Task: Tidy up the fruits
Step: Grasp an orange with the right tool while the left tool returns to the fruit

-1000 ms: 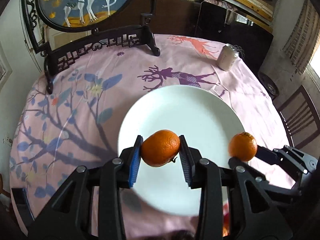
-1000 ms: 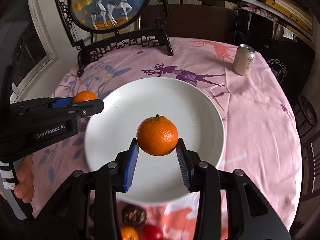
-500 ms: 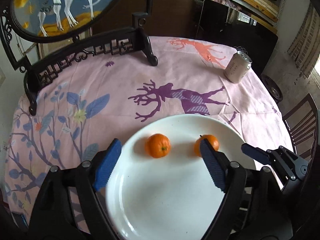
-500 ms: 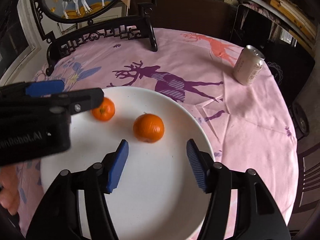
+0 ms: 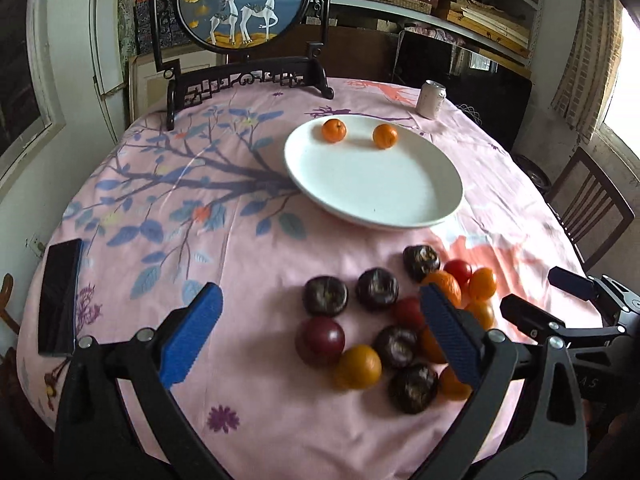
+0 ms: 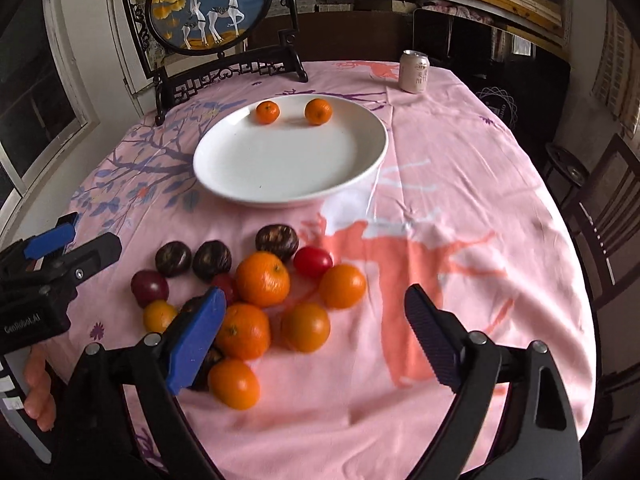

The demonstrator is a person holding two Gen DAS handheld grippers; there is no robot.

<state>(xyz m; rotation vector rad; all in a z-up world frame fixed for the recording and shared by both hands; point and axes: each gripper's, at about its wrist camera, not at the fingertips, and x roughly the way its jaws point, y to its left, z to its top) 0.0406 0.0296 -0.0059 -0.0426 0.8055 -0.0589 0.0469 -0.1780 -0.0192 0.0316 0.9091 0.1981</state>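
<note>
Pink deer-print tablecloth (image 6: 460, 184), shelves (image 5: 460, 4) behind

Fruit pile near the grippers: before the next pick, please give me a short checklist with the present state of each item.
1. Left gripper open and holding nothing: ok.
2. Right gripper open and holding nothing: ok.
3. White plate has free room: ok, only two small oranges at its far edge.
4. Fruit pile within view of both grippers: ok.
5. A target fruit standing apart: not ok, most touch each other.
6. Soda can away from the path: ok, beyond the plate.
</note>
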